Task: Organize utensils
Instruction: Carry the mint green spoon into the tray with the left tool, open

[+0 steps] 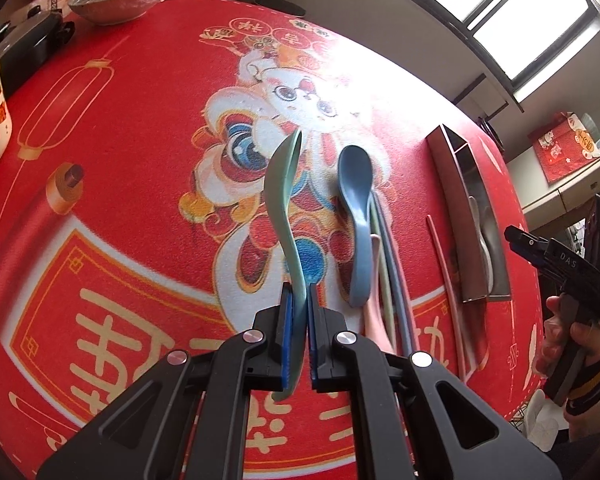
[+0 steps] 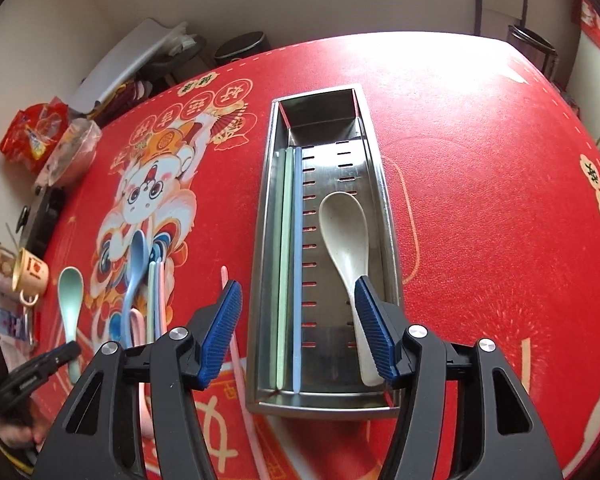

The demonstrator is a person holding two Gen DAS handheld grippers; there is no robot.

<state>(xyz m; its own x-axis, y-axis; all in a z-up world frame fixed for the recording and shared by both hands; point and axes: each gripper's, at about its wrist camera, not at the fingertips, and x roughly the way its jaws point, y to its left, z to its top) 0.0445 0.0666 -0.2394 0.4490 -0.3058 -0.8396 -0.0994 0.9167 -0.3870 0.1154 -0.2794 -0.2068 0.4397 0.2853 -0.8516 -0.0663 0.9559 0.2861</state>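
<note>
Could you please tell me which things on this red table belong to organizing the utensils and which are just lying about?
Belong to the job:
- mint-green plastic spoon in left tongs
- blue plastic spoon
- cream plastic spoon
- stainless steel slotted tray
- loose pink chopstick

Lying about:
- plastic-wrapped bowl
- yellow mug
- red snack bag

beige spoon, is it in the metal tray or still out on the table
In. The beige spoon lies flat on the slotted floor of the metal tray, beside the chopsticks, and the open right gripper is not gripping it.
</note>
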